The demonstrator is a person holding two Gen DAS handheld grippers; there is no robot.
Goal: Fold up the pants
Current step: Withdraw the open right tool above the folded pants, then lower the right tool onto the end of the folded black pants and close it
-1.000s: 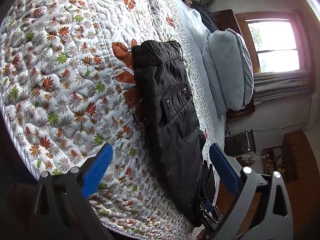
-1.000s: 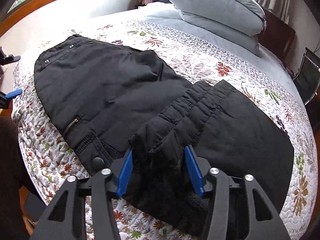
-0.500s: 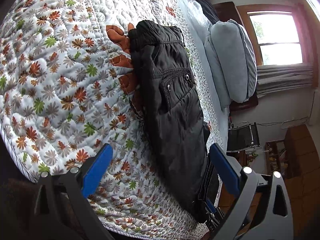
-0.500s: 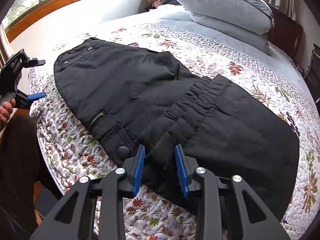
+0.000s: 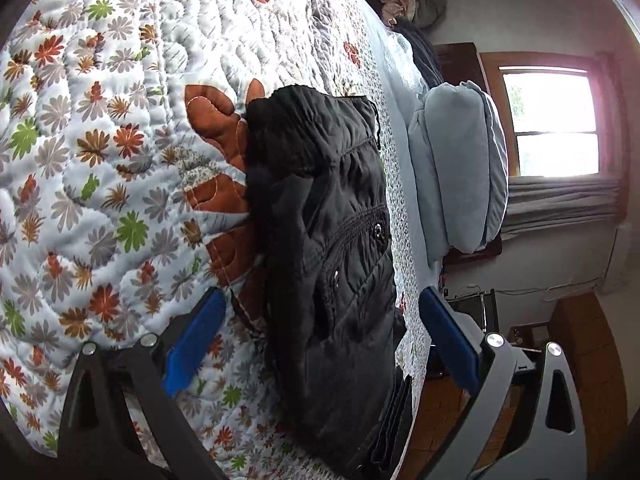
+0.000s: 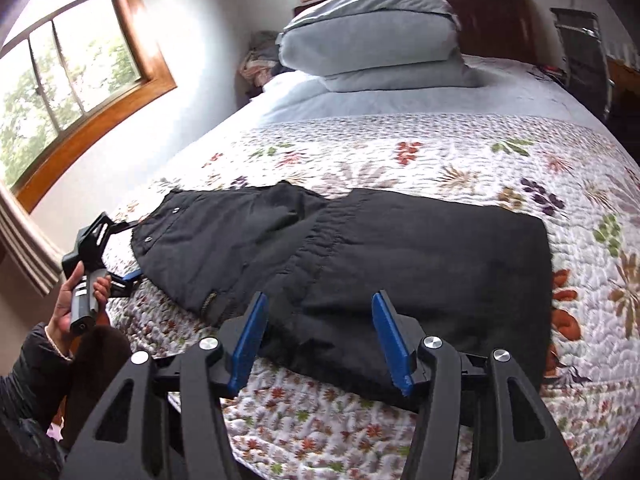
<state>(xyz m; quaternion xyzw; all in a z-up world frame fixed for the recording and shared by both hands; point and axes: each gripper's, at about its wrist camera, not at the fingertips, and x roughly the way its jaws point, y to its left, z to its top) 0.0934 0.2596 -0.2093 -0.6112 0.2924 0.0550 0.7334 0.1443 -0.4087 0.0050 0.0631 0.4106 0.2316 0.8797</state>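
The black pants [image 6: 360,264] are lying folded over on the floral quilt [image 6: 460,160] near the bed's edge. My right hand-held gripper [image 6: 318,334] is hovering above them, its jaws opening with nothing pressed between the pads. My left hand-held gripper [image 5: 320,338] is standing wide open, straddling the waist end without pinching it.

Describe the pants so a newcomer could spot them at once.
Start at the bed's flowered quilt. The pants lie flat near its foot edge, away from the stacked grey pillows. They are the only plain black thing on that patterned cover.
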